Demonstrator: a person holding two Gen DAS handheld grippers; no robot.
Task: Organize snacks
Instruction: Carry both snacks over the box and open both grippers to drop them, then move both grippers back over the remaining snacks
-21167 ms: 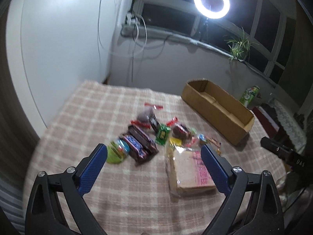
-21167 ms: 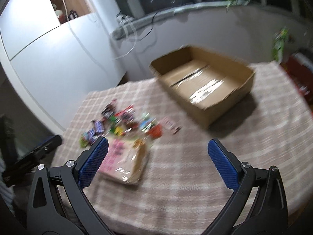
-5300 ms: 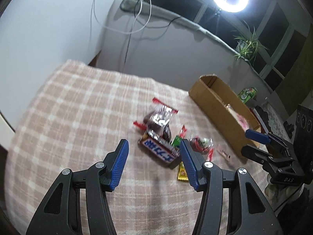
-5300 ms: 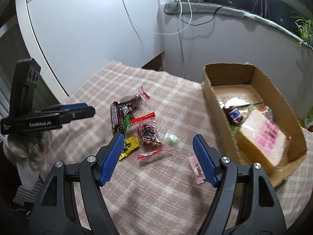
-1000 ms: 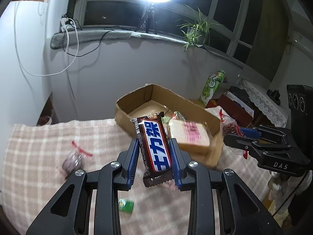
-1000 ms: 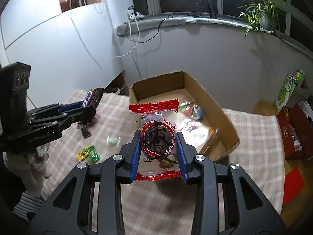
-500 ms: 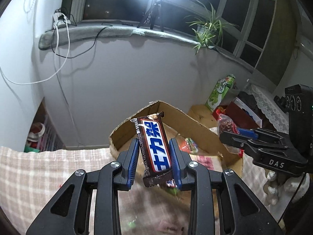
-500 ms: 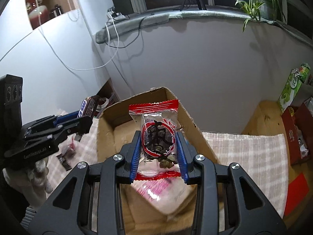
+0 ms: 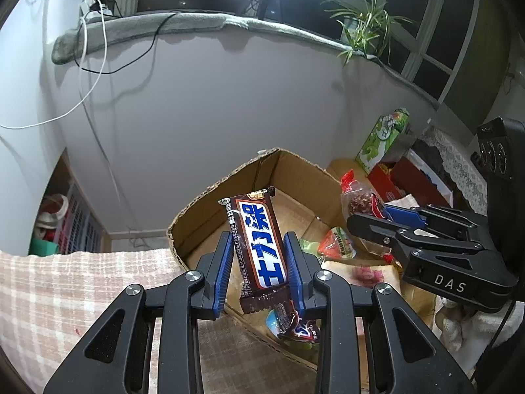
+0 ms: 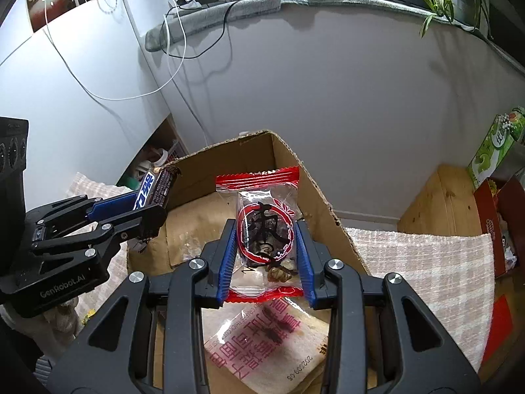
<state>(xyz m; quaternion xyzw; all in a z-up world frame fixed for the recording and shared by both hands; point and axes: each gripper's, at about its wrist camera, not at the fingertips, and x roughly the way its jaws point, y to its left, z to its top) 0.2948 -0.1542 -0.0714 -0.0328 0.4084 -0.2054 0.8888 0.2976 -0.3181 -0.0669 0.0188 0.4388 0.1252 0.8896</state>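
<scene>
L gripper (image 9: 259, 264) clamped on choc bar (image 9: 257, 246), R gripper (image 10: 266, 252) on red-edged packet (image 10: 264, 229), both over box (image 10: 315, 190).

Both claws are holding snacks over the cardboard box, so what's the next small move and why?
Probably open both claws. The left claw grips the chocolate bar and the right claw the red-edged snack packet, both above the open cardboard box, so releasing should drop them in.

1. Cardboard box (image 10: 315, 190) sits on the checked tablecloth (image 10: 423, 256).
2. Bread pack (image 10: 265, 344) lies in the box's near end.
3. Left gripper (image 9: 259, 259) and right gripper (image 10: 265, 249) hang side by side above the box, the left nearer its left wall.
4. Green carton (image 9: 384, 138) stands beyond the box, right.
</scene>
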